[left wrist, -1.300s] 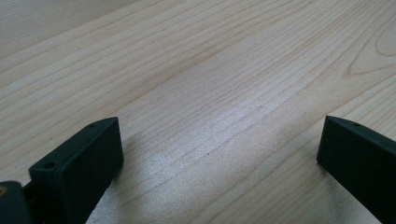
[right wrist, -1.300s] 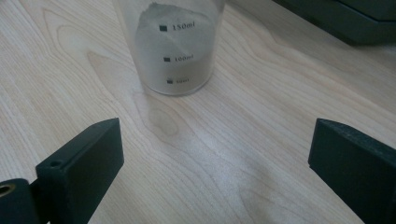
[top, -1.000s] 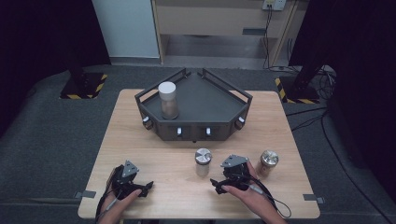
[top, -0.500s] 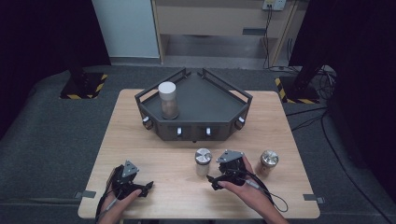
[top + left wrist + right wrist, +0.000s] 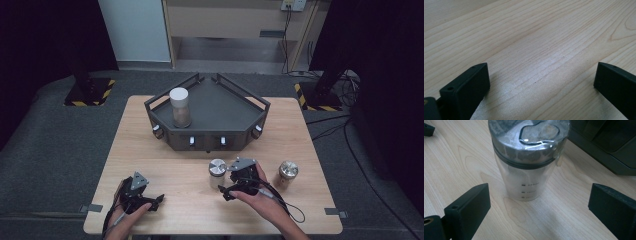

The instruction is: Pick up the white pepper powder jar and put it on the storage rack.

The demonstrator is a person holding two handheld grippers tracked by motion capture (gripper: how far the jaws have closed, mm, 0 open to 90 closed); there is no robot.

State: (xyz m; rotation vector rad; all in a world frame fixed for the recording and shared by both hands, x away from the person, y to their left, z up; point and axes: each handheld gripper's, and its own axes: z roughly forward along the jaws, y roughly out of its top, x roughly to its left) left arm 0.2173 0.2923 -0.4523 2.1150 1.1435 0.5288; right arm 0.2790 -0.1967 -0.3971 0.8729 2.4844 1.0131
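Just ahead of the open right tool (image 5: 537,205) — a lidded jar (image 5: 529,162), untouched.

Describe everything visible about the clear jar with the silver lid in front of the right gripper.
The clear jar with the silver lid stands upright on the light wooden table, just in front of the dark angular tray. Its transparent wall carries small printed measuring marks; a dark ring runs under the shiny metallic lid. The right gripper faces it, jaws wide apart, not touching.

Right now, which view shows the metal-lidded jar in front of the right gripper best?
The right gripper view: the jar stands close, clear wall, printed marks and lid readable. The high view shows it small beside the right gripper. The left gripper view faces bare table.
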